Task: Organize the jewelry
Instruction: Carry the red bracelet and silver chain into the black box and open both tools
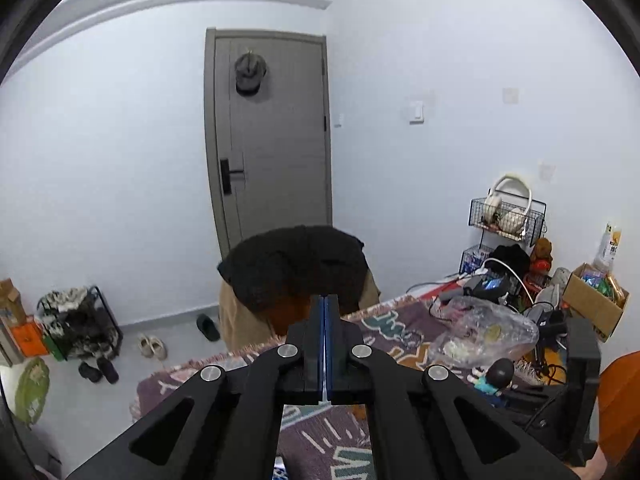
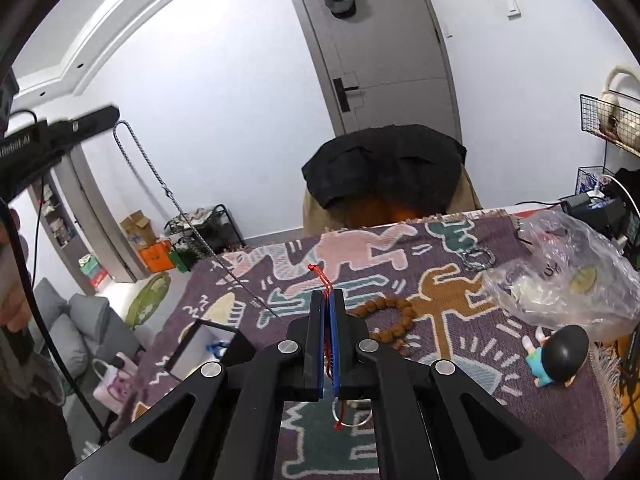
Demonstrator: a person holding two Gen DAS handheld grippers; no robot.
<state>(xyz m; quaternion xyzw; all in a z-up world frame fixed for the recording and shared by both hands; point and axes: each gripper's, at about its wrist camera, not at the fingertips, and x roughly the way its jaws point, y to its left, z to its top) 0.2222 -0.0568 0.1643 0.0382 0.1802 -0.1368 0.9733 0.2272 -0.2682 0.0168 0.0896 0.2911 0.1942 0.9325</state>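
Silver chain (image 2: 168,196): top end passes behind the left gripper's (image 2: 60,136) dark fingers, so the grip itself is hidden; that gripper is cut off by the left edge.

Red cord (image 2: 325,282): middle stretch buried between the right gripper's (image 2: 328,294) blue pads; the ring-like piece below it is half hidden by the gripper body.

Open box (image 2: 208,340): near corner covered by the gripper arm; the blue item inside is too small to identify.

Clear plastic bag (image 2: 568,276): contents blurred by crinkled film.

Wire rack (image 2: 608,128): cut by the right edge.

Chair (image 1: 296,280): back hidden under a dark garment.

Hand (image 2: 14,280): blurred at the left edge.
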